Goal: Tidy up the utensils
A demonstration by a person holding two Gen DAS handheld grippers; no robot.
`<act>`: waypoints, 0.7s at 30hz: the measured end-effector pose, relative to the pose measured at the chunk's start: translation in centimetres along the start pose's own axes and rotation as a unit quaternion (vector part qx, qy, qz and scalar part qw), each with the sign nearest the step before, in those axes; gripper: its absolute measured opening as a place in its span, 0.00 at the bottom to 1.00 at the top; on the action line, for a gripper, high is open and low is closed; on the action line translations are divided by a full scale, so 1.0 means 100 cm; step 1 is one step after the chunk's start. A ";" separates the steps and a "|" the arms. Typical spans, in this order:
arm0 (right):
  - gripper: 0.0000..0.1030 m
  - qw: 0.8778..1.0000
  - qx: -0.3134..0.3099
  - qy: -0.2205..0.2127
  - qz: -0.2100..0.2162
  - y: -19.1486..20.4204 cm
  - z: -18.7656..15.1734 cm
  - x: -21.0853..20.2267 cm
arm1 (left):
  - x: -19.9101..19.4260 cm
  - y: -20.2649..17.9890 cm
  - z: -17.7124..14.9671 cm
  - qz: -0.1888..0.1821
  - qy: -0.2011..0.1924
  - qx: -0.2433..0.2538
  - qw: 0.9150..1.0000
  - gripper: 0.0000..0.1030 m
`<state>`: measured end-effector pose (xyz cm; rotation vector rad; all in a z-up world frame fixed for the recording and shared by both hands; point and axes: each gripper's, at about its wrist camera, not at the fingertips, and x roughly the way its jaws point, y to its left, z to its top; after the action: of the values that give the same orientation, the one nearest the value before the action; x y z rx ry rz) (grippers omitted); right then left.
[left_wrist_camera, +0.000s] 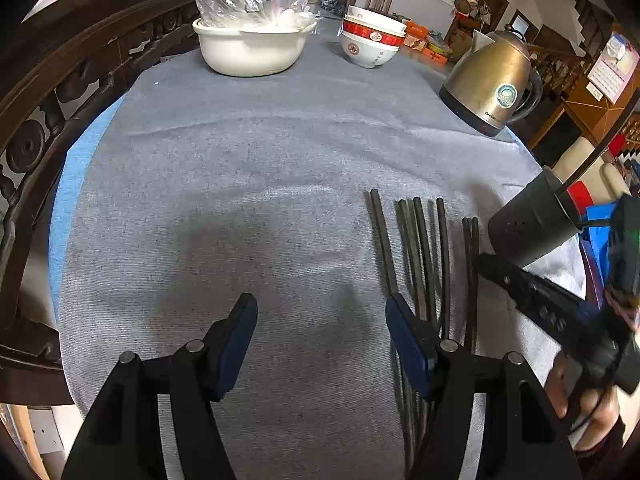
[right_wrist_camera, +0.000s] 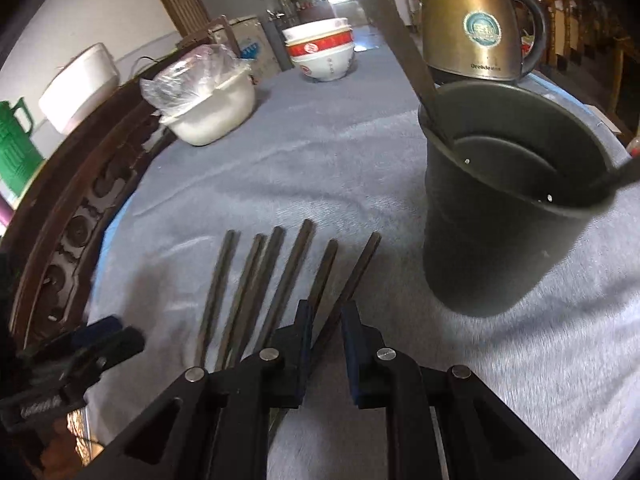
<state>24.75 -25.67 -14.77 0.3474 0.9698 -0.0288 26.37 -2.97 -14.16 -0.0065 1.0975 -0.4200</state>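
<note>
Several dark chopsticks (right_wrist_camera: 256, 292) lie side by side on the grey cloth; they also show in the left wrist view (left_wrist_camera: 424, 256). A dark utensil cup (right_wrist_camera: 508, 204) stands to their right with two chopsticks (right_wrist_camera: 404, 44) leaning in it; it also shows in the left wrist view (left_wrist_camera: 532, 220). My right gripper (right_wrist_camera: 326, 316) is nearly closed around the rightmost chopstick (right_wrist_camera: 352, 280) on the cloth. My left gripper (left_wrist_camera: 322, 312) is open and empty, just left of the chopsticks.
A brass kettle (right_wrist_camera: 476, 20) stands behind the cup. Stacked red-and-white bowls (right_wrist_camera: 320, 52) and a white pot (right_wrist_camera: 216, 108) with a plastic bag sit at the far end. A carved wooden chair back (left_wrist_camera: 60, 92) borders the table's left side.
</note>
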 end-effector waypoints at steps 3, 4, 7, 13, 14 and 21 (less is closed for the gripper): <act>0.17 1.000 0.007 0.006 -0.010 -0.001 0.007 0.010 | 0.001 0.005 0.000 0.000 0.003 0.000 1.000 0.65; 0.17 1.000 0.009 0.009 -0.010 -0.001 0.009 0.013 | 0.001 0.006 0.001 0.000 0.004 0.001 1.000 0.65; 0.17 1.000 0.010 0.015 -0.012 0.001 0.012 0.019 | 0.000 0.012 0.003 0.000 0.002 0.002 1.000 0.66; 0.20 1.000 0.001 0.021 -0.017 0.007 0.013 0.025 | -0.005 0.023 0.006 0.001 -0.004 -0.004 1.000 0.65; 0.20 1.000 -0.001 0.020 -0.019 0.008 0.012 0.025 | -0.005 0.024 0.006 0.000 -0.004 -0.005 1.000 0.65; 0.20 0.999 0.022 0.016 -0.041 0.000 0.015 0.023 | -0.001 0.022 0.014 -0.005 0.003 0.000 1.000 0.65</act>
<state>27.25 -25.86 -15.86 0.3490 1.0157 -0.1188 28.23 -1.22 -13.89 -0.0103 1.1031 -0.4288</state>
